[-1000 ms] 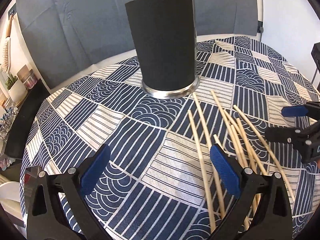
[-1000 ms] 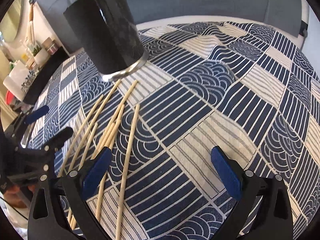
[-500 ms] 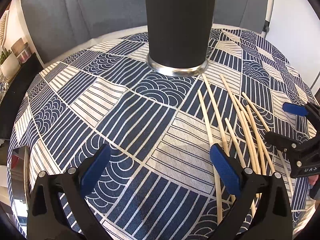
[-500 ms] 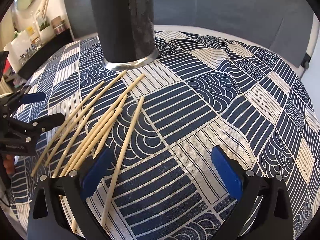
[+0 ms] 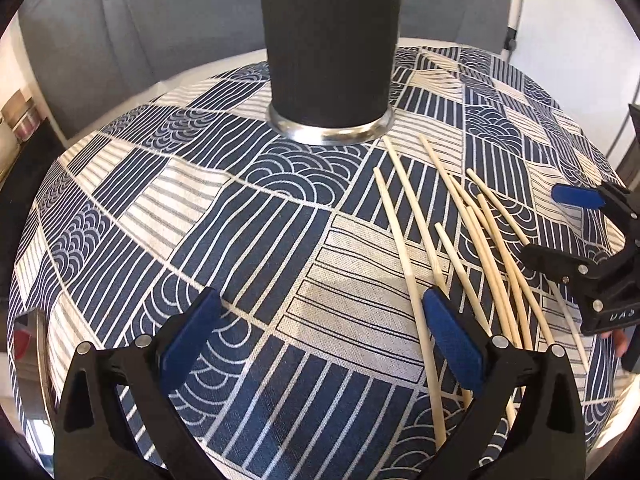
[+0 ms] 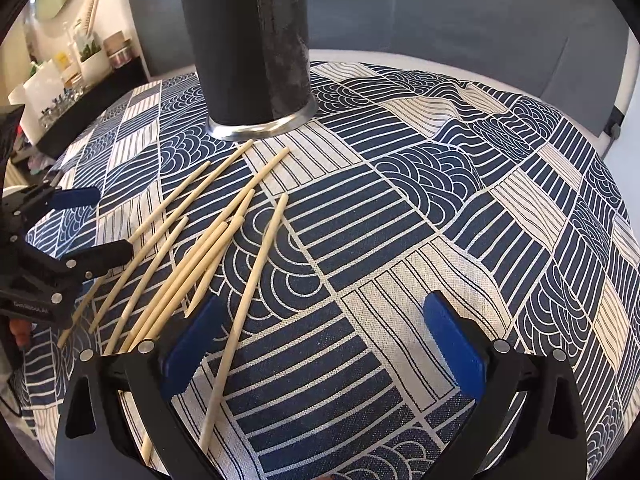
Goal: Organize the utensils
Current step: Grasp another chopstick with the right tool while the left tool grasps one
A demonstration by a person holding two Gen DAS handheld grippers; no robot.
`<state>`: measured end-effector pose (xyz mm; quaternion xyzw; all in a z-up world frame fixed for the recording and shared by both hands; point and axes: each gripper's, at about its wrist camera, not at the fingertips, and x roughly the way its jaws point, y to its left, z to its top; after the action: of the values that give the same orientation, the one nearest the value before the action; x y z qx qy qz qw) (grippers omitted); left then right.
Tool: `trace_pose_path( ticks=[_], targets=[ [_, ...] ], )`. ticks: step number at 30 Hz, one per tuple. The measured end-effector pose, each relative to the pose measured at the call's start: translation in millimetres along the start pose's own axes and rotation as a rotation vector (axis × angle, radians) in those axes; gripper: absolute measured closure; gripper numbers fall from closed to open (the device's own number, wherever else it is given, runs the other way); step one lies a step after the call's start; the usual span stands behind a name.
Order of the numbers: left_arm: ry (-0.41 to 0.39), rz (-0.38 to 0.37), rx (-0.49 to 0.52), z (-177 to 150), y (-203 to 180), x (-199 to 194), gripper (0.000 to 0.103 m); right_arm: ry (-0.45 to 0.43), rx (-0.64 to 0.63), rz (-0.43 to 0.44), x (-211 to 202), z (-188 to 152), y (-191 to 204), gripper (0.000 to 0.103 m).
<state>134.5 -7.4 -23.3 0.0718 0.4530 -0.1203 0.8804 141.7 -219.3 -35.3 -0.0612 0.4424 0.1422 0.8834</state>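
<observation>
Loose chopsticks, both grippers empty and spread wide

The chopsticks (image 6: pixel 192 256) lie fanned and crossing on the cloth-covered desk (image 6: pixel 460 184), just in front of the tall black holder (image 6: pixel 248 52); closing on one stick could catch its neighbours or roll the pile, and a stick gripped off-centre may tilt and miss the holder's mouth, or nudge the holder. The left gripper (image 5: pixel 320 336) has its fingers (image 5: pixel 452 340) fully released, grasping nothing, the right-hand finger hanging over a stick. The right gripper (image 6: pixel 320 340) is likewise spread wide and empty, its left finger above the pile's near ends
</observation>
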Motion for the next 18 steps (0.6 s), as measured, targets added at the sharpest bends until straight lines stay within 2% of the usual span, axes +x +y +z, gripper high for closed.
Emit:
trace_pose_path(
  ticks=[3,10,16,17,18],
  targets=[
    [-0.001,-0.024,0.025,0.8,3.3,1.2,0.004,0.000,-0.001,-0.001,0.2,0.1,0.2,0.006],
    [0.000,-0.025,0.027,0.9,2.7,1.1,0.004,0.000,0.002,-0.003,1.1,0.6,1.7,0.006],
    [-0.001,-0.030,0.042,0.8,2.6,0.9,0.004,0.004,-0.057,0.026,-1.0,-1.5,-1.0,0.008],
    [-0.002,-0.033,0.044,0.5,2.6,0.2,0.005,0.012,-0.060,0.031,-2.5,-2.1,-1.9,0.014],
    [-0.003,-0.032,0.048,-0.1,3.4,-1.0,0.009,0.011,-0.063,0.032,-6.3,-2.5,-3.4,0.038]
  ],
)
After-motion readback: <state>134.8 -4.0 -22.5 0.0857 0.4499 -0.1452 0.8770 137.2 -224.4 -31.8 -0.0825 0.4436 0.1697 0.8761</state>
